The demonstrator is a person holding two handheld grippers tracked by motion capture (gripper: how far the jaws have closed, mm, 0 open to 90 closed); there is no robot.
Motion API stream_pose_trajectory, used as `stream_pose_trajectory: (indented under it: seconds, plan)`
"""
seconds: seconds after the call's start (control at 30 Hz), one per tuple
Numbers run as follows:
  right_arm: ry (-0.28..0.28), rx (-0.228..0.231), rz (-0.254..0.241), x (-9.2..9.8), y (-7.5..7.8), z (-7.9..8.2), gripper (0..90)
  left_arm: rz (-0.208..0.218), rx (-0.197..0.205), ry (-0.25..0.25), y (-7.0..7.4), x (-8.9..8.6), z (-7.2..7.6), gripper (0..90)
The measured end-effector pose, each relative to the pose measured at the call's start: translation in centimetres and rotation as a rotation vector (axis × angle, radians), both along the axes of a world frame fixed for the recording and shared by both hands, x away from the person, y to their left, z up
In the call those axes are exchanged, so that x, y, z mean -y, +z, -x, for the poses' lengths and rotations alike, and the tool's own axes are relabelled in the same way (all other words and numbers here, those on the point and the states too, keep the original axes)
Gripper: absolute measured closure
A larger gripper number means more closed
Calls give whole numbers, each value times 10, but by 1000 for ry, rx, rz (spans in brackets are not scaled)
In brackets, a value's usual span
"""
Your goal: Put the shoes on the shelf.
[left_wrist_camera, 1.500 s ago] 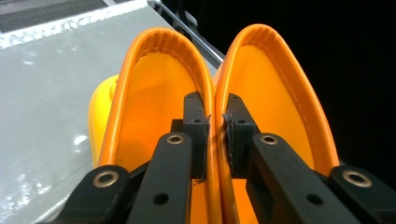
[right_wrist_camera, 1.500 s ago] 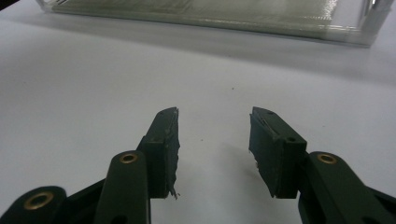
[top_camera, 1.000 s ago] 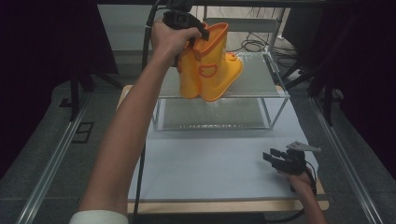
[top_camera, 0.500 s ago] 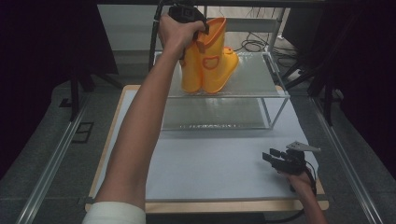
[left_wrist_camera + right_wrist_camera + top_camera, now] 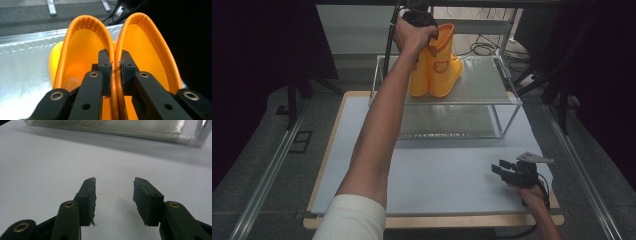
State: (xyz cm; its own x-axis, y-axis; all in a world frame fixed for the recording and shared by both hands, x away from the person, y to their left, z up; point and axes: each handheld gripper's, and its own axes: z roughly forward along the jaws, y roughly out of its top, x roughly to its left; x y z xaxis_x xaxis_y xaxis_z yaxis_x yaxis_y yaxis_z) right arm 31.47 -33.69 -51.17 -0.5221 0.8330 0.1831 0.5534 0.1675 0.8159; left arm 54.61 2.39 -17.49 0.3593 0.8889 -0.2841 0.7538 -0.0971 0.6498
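1. High view: I see my left gripper [image 5: 428, 31] clamped on the tops of the orange boots [image 5: 438, 67], which stand upright on the top shelf of the wire rack [image 5: 482, 85]. My right gripper [image 5: 507, 172] rests low on the white table [image 5: 437, 175], well apart.
2. Left gripper view: one jaw sits inside each boot, pinching the two touching rims [image 5: 114, 52] together.
3. Right gripper view: my jaws stand apart, nothing between them, above the table [image 5: 50, 157].

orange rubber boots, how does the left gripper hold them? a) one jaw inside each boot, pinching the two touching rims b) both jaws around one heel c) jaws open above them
a: in the left gripper view the left gripper clamps the adjoining rims of the orange rubber boots.
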Motion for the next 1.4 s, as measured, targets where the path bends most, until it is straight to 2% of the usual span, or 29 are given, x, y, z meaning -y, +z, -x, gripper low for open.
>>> stream_pose_trajectory:
  seconds: [0.1,0.17,0.2,0.23,0.27,0.3,0.37,0.43,0.5,0.6,0.77,0.9,0.93,0.97,1.03,1.07,1.2,1.27,1.37,1.4]
  plan:
    - [-1,-2,-3,0,0,1,525,5,-10,-5,-6,-2,-2,804]
    - [6,0,3,-1,0,1,524,6,2,-6,-5,-2,-2,746]
    - [6,0,3,-1,0,1,524,9,15,-10,-4,-2,-1,746]
    - [9,-3,4,-2,0,1,524,31,43,-18,-2,-2,0,689]
    - [11,-2,5,-2,-1,1,523,29,55,-16,1,-3,1,650]
    - [13,1,8,-3,-1,1,523,9,67,-34,6,-3,4,596]
    - [11,0,10,-3,-1,2,523,9,73,-38,9,-4,7,564]
    - [7,-2,8,-3,-1,1,523,6,85,-60,12,-6,12,543]
    - [2,0,2,-1,-1,2,522,21,104,-76,15,-11,19,514]
    - [-1,-5,-2,0,-1,2,522,36,135,-131,18,-21,34,514]
    - [3,8,-2,1,2,2,520,64,173,-224,22,-40,58,646]
    - [10,20,2,-1,4,3,516,57,189,-292,22,-53,77,779]
    - [7,21,-2,0,5,3,516,40,190,-314,22,-59,88,826]
    - [7,21,-2,0,5,3,516,40,190,-314,22,-59,88,845]
    - [4,19,-2,0,5,3,516,21,190,-316,20,-68,100,871]
    - [4,19,-2,0,5,3,516,21,190,-316,20,-68,100,882]
    - [11,17,7,-3,4,3,516,15,193,-290,9,-83,109,895]
    - [12,20,8,-4,4,3,516,14,193,-274,1,-90,111,898]
    - [11,17,10,-4,3,3,517,10,171,-249,-17,-99,107,900]
    - [10,15,7,-4,3,2,517,-5,151,-235,-30,-103,102,900]
